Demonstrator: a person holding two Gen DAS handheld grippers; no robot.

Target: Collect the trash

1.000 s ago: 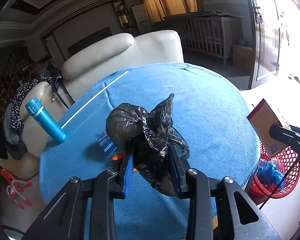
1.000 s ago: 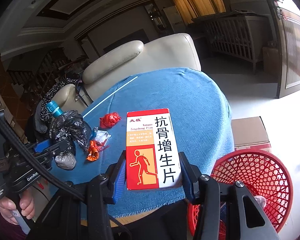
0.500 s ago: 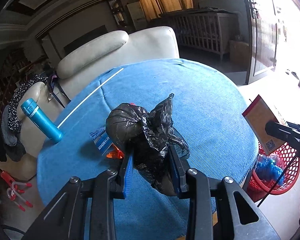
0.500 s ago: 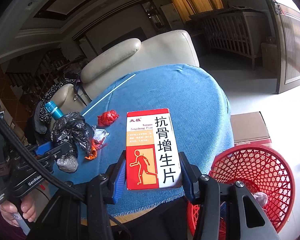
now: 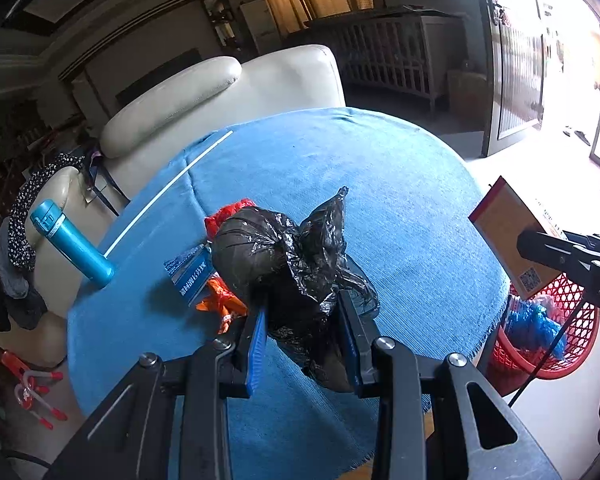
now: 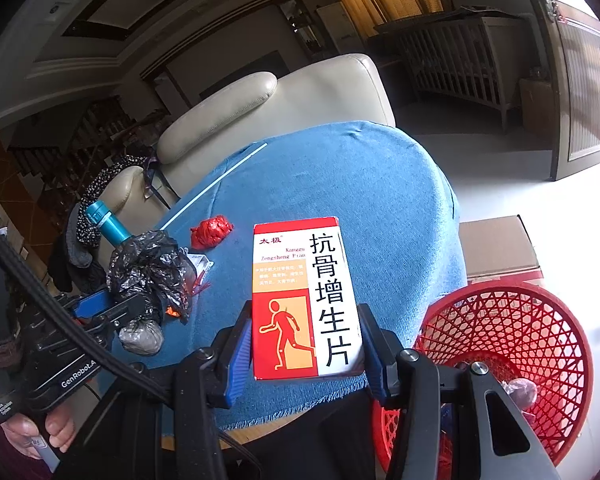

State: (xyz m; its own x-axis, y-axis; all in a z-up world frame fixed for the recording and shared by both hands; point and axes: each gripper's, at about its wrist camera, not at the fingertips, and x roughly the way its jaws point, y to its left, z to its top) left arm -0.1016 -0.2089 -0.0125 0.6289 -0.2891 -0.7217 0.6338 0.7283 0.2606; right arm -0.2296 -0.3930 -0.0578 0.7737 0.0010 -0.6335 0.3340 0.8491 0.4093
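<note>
- Little has moved since the earlier frames: both hand-held grippers keep their loads, and only the view drifts slightly, so the red crumpled wrapper now peeks out behind the bag in the left wrist view.
- For the task, I judge this a carry phase with nothing dropped yet; both pieces of trash are lifted clear of the desk and await the basket.
- Clamped in my left hand-held gripper is the black plastic bag, its knotted bulk above the pads and a lump hanging below them, over the near part of the blue cloth.
- Clamped in my right hand-held gripper is the red-and-white medicine box, upright, printed face to the camera, pressed by a pad on each long side.
- Just to the right of and below that box stands the red mesh basket on the floor beside the desk, already holding some trash; the bag in my left hand-held gripper is farther from it, across the desk's near edge.
- Left on the cloth: the red wrapper, a blue-and-white packet, an orange scrap, a white stick and a teal bottle.
</note>
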